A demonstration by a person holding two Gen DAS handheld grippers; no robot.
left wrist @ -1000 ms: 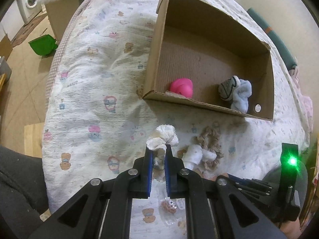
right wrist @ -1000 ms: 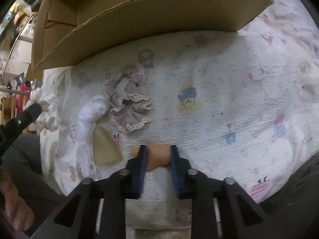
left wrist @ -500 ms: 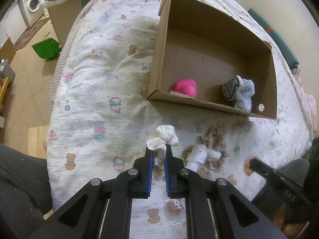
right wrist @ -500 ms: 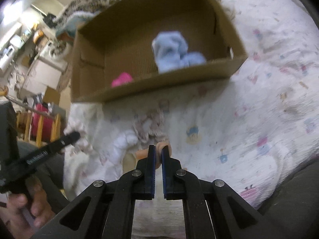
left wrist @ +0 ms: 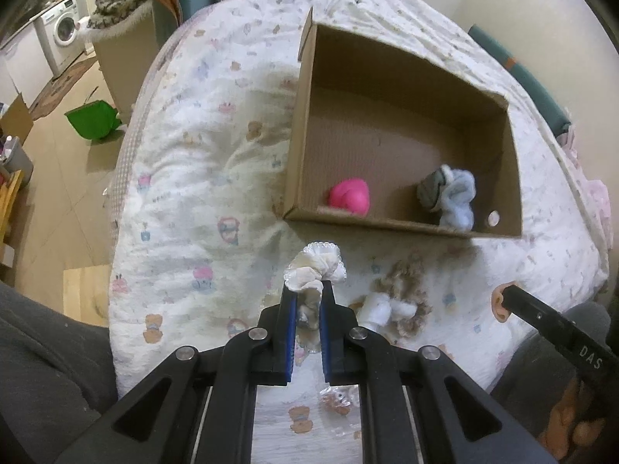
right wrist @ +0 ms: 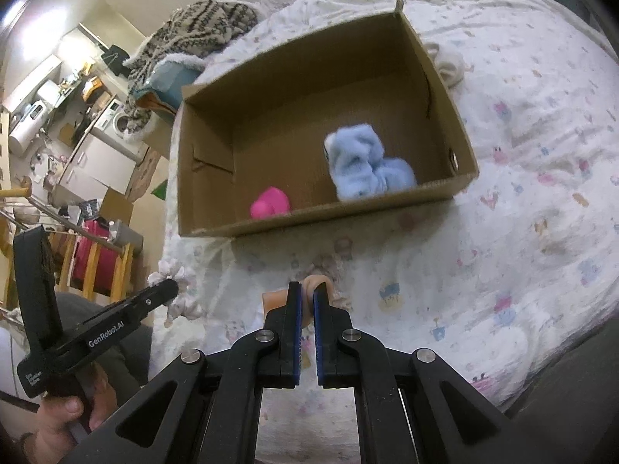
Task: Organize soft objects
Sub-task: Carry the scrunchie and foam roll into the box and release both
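My left gripper (left wrist: 308, 290) is shut on a white lace scrunchie (left wrist: 315, 266), held above the bed in front of the cardboard box (left wrist: 305, 123). My right gripper (right wrist: 307, 290) is shut on a peach soft piece (right wrist: 315, 284), lifted above the bed; it also shows at the right of the left wrist view (left wrist: 501, 301). The box (right wrist: 201, 197) holds a pink soft object (left wrist: 350, 197) and a light blue plush item (left wrist: 456, 197). A beige lace scrunchie (left wrist: 404, 278) and a white soft item (left wrist: 379, 307) lie on the bed near the box front.
The bed has a white printed quilt (left wrist: 193, 193). A small clear packet (left wrist: 336, 400) lies under my left gripper. Floor, a green bin (left wrist: 91, 120) and a washing machine (left wrist: 64, 33) are to the left. A patterned blanket (right wrist: 193, 27) lies behind the box.
My right gripper closed on the peach piece and lifted it off the bed, now facing the box. My left gripper rose slightly with the white scrunchie.
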